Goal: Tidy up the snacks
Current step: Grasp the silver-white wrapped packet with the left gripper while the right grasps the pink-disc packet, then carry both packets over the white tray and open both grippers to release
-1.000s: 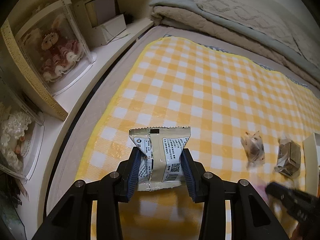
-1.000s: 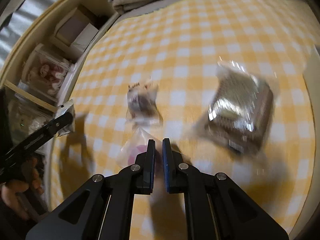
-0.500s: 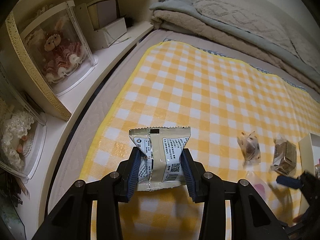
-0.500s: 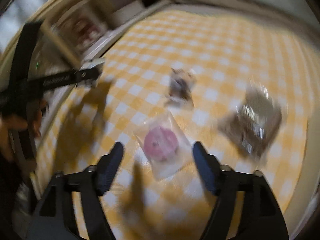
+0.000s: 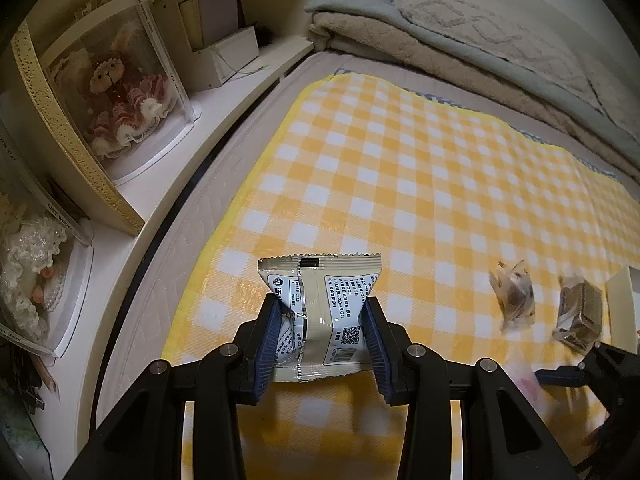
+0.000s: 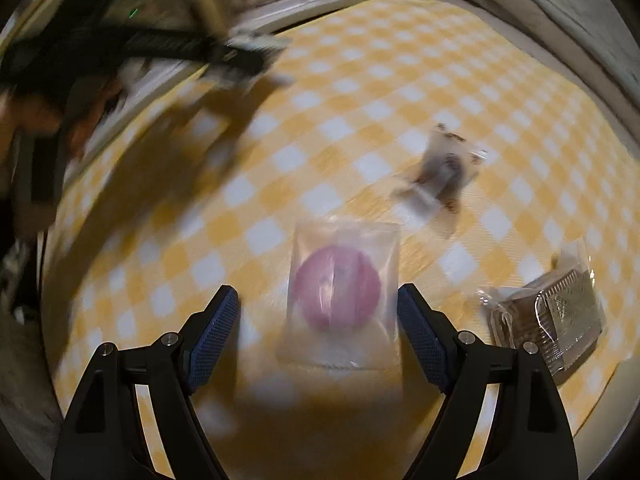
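The right claw [image 6: 318, 336] has rolled round and its jaws have just spread wide; the pink snack packet [image 6: 340, 292] now lies between them, bottom centre, untouched on the checked cloth [image 6: 360, 80]. Left claw [image 5: 322, 340] hasn't budged, pinching the white snack packet [image 5: 320, 308]. Early days I'd say: two more wrapped snacks lie loose. Only the left view shows the white box [image 5: 624, 304] at the right edge.

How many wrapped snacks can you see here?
4. A beige packet pinched in the left gripper; a pink round one on the checked cloth between the right gripper's open jaws; a small brown one beyond; a foil-cupped cake at right. Others may be hidden.
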`<action>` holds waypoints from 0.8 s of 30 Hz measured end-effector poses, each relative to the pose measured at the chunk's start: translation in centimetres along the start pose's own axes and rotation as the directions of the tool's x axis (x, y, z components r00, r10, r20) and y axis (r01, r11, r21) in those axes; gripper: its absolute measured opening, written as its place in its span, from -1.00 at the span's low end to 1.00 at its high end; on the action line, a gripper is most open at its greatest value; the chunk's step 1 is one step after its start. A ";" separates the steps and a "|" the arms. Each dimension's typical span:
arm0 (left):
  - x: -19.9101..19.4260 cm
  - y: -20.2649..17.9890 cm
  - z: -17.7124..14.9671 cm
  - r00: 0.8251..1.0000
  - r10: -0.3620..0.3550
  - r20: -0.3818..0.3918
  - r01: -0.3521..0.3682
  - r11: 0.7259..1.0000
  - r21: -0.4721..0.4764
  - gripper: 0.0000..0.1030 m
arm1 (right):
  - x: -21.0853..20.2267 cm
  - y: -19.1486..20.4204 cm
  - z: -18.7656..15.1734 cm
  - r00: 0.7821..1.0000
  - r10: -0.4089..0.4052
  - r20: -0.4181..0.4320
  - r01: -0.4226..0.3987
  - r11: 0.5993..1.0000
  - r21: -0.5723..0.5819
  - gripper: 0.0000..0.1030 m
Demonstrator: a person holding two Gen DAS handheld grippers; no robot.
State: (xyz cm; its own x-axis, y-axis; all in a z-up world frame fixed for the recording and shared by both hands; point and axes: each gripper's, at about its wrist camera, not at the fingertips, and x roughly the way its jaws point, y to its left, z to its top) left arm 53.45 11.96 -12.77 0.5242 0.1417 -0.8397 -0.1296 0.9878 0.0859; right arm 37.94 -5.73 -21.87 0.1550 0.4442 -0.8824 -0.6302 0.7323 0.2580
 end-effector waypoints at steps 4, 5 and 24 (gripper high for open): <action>-0.3 -0.3 0.1 1.000 -0.009 0.011 0.009 1.000 0.014 -0.21 | 0.0 -0.7 0.4 0.999 -0.036 0.018 0.034 0.994 0.100 0.11; -0.4 -0.4 0.1 1.000 -0.012 0.012 0.011 1.000 0.018 -0.21 | 0.0 -1.0 0.6 0.999 -0.035 0.023 0.032 0.990 0.134 0.06; -12.4 -1.2 -4.2 0.981 -0.076 0.177 0.064 0.995 0.070 -0.21 | -8.3 1.2 0.3 0.951 -0.229 0.208 0.179 0.955 0.236 -0.07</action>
State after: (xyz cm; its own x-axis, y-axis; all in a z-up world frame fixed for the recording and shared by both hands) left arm 43.58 8.74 -4.68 0.6729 0.0756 -0.7358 -0.0364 0.9969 0.0692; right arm 36.09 -8.39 -14.14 0.4503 0.3620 -0.8162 -0.3950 0.9006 0.1815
